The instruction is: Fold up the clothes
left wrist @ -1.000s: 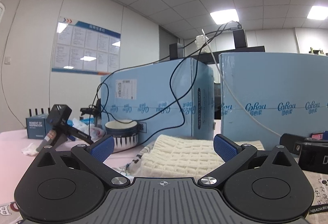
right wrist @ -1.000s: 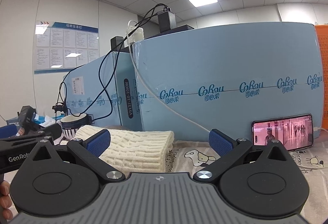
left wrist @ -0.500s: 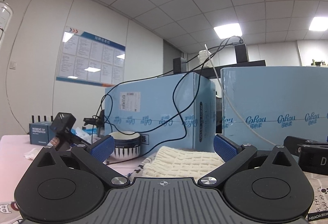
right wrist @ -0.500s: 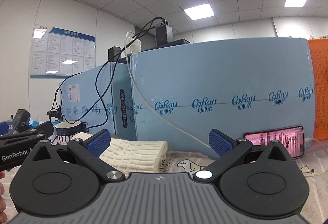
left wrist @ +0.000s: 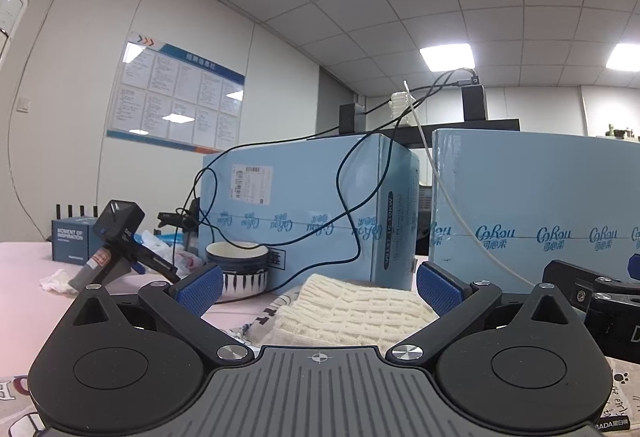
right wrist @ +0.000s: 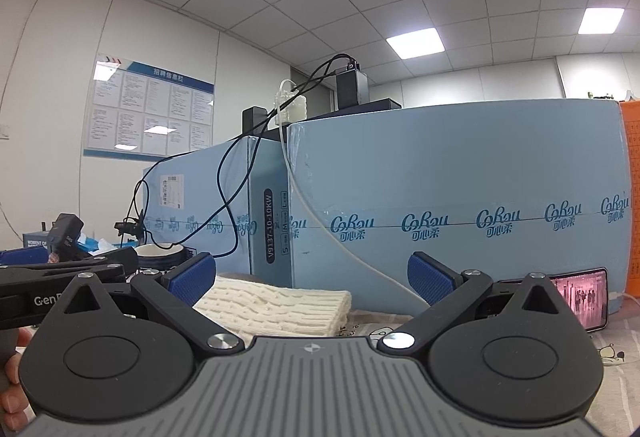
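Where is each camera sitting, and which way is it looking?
Left wrist: sits on the left gripper, looks forward over the folded cream knit toward blue boxes; its open blue-padded fingers show.
Right wrist: sits on the right gripper, faces the same boxes, with a phone at right; its open fingers show, plus the left gripper.
Both share the knit and striped bowl.
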The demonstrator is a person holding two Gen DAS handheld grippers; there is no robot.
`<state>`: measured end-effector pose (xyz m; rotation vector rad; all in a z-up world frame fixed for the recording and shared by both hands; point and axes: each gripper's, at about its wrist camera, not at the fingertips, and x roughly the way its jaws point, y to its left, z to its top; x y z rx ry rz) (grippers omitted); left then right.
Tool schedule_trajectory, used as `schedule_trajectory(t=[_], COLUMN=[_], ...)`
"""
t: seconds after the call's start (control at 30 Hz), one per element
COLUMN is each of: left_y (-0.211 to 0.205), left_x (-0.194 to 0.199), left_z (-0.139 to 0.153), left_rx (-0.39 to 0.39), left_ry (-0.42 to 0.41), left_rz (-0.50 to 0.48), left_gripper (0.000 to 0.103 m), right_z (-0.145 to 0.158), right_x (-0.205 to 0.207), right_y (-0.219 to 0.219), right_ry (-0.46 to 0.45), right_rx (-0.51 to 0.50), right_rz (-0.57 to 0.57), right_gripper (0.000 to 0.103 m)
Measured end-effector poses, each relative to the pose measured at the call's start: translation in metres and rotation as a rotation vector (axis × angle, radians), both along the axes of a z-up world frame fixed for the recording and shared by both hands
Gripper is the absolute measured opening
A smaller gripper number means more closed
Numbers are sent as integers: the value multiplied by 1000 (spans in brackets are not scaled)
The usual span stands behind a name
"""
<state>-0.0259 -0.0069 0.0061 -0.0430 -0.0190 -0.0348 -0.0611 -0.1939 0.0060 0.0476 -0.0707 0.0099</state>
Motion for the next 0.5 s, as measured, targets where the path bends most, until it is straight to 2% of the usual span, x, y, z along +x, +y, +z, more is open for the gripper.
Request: schedule_trajectory(t=[0.5], left_y=[1], left_x=[0], left_z=[1], left_rx=[-6], left_ry=[-1], left_rz=[-10], left_gripper=[103], right_z=[-1], right_x=[0], right_y=[0], right_ry=[6], right_rx=[1], right_rz=[10], right_gripper=[103])
